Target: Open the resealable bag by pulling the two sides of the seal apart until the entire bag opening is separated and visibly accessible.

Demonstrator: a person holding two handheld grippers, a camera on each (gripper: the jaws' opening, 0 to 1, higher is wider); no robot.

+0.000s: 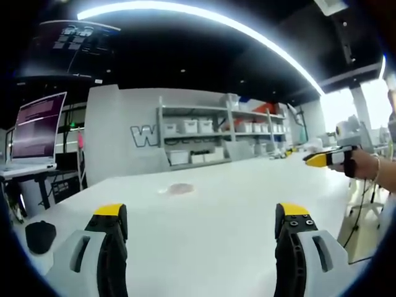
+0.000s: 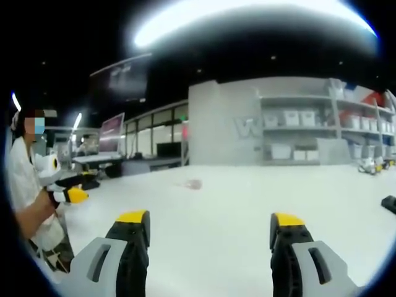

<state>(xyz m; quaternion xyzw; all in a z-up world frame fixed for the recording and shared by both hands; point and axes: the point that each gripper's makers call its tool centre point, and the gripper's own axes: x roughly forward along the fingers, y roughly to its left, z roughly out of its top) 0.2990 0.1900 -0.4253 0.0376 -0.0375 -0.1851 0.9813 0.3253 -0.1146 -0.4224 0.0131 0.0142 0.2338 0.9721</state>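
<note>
The left gripper view has a laptop (image 1: 38, 131) at upper left. Both hand-held grippers, left (image 1: 201, 221) and right (image 2: 210, 229), hover wide apart. The bag (image 1: 180, 188) lies mid-frame on the broad white counter (image 1: 235, 204), well ahead.

The setting is an indoor lab or workshop. A large white table (image 1: 204, 210) spans the lower half of both views. Behind it, centre right in the left gripper view, metal shelving (image 1: 216, 133) holds rows of white storage bins (image 1: 198, 126) against a grey wall with large lettering (image 1: 143, 136). At the left edge, a monitor (image 1: 37, 127) stands on a separate desk. A long curved ceiling light (image 1: 204, 21) crosses the dark ceiling along the top. In the right gripper view, glazed partitions (image 2: 154, 136) appear left of centre.
</note>
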